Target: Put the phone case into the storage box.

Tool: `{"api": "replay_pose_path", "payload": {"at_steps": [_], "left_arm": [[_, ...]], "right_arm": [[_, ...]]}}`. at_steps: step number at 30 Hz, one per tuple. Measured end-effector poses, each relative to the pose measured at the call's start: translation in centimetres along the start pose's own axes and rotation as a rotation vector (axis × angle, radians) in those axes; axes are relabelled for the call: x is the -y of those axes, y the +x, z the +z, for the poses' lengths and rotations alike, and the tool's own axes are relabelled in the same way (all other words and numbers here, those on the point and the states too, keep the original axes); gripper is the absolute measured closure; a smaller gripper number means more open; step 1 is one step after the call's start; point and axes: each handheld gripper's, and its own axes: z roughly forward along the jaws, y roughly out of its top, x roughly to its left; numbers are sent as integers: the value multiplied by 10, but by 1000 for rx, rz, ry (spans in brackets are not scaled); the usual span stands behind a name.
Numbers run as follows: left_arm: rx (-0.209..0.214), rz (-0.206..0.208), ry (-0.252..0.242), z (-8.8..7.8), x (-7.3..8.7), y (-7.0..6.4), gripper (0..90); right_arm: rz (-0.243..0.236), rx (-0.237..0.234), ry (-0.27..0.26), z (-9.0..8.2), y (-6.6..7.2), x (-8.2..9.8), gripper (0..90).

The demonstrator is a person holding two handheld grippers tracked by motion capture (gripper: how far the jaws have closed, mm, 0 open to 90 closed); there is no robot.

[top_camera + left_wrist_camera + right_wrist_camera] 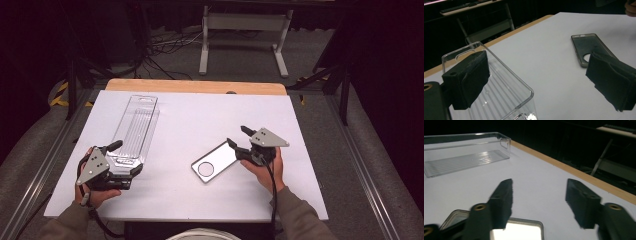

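Near the table's (200, 102) front edge, both grippers stand wide: left gripper (117, 159) straddles the clear ribbed plastic tray's (136, 127) end wall, right gripper (239, 137) hovers at the grey phone case (215, 162); grasping presumably comes next.

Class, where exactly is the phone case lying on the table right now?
In the high view, the phone case lies flat right of centre, just left of the right claw, well apart from the clear tray.

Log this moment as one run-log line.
left tongs: open, at near end of clear tray | right tongs: open, at phone case edge | nothing held

L gripper (119, 160) jaws wide apart; R gripper (240, 138) spread too, both seemingly resting low.
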Motion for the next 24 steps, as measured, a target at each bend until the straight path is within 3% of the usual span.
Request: {"api": "replay_pose_path", "payload": {"at_steps": [2,3,5,10,24], "left_arm": [[-4,2,-2,0,0,0,63],[3,11,1,0,-1,-1,65],[1,14,2,1,0,-2,65],[11,15,2,0,0,-4,65],[15,33,10,-3,3,-6,64]], "right_arm": [[14,6,39,11,-5,-3,515],[27,-10,69,16,-8,-5,606],[34,-10,97,23,-10,-7,695],[22,-43,181,45,-12,-4,897],[-24,-51,385,91,-8,18,900]]}}
